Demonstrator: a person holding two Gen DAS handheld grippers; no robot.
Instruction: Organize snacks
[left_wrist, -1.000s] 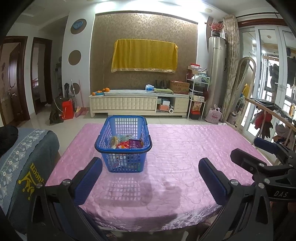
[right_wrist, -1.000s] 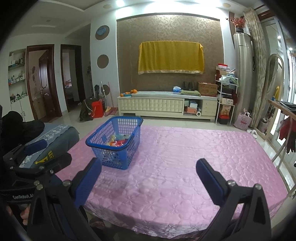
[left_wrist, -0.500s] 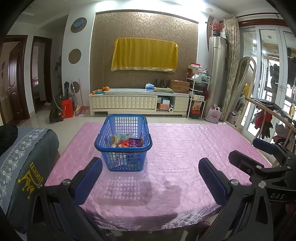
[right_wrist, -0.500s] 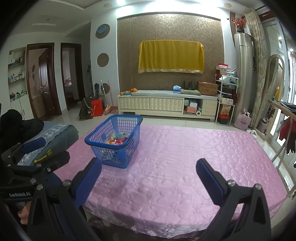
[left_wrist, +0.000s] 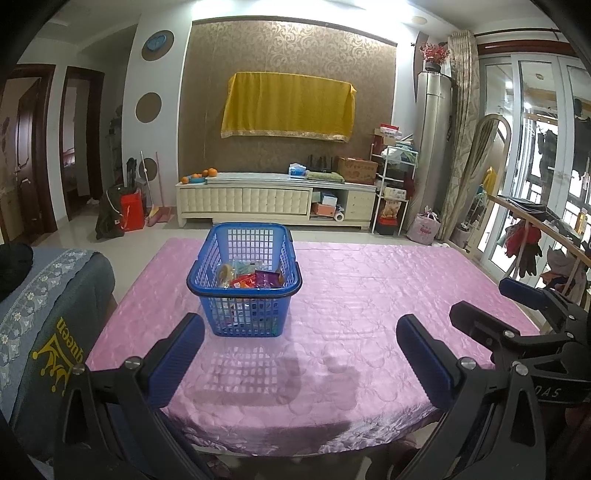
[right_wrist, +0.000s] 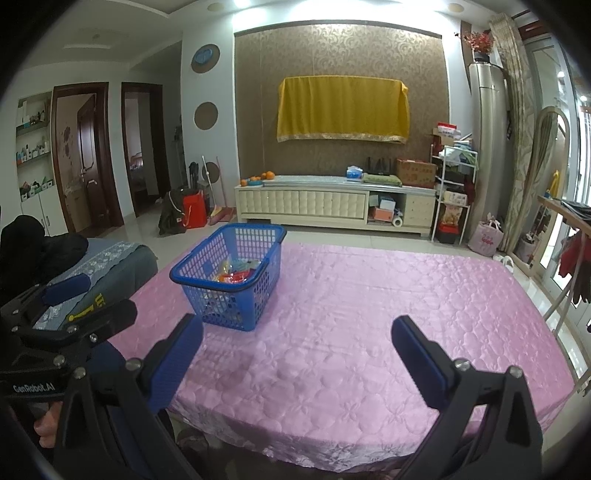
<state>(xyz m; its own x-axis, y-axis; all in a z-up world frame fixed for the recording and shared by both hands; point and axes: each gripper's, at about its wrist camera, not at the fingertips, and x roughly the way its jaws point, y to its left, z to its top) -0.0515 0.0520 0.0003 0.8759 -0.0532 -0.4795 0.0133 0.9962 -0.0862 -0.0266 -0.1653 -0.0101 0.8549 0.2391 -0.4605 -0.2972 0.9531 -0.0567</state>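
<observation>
A blue plastic basket (left_wrist: 244, 295) stands on the pink tablecloth (left_wrist: 369, 295), left of the middle. Several snack packets (left_wrist: 255, 278) lie inside it. It also shows in the right wrist view (right_wrist: 231, 295) with the snacks (right_wrist: 236, 273). My left gripper (left_wrist: 301, 354) is open and empty, held low over the table's near edge, just in front of the basket. My right gripper (right_wrist: 297, 356) is open and empty, to the right of the basket. Each gripper shows at the side of the other's view.
A grey chair with a patterned cover (left_wrist: 44, 325) stands at the table's left side. A white TV cabinet (left_wrist: 277, 203) and a shelf rack (left_wrist: 393, 192) stand against the far wall. A drying rail with clothes (left_wrist: 535, 240) is at the right.
Both grippers have drifted slightly, so the basket sits a touch higher in the left wrist view. Both stay open and empty.
</observation>
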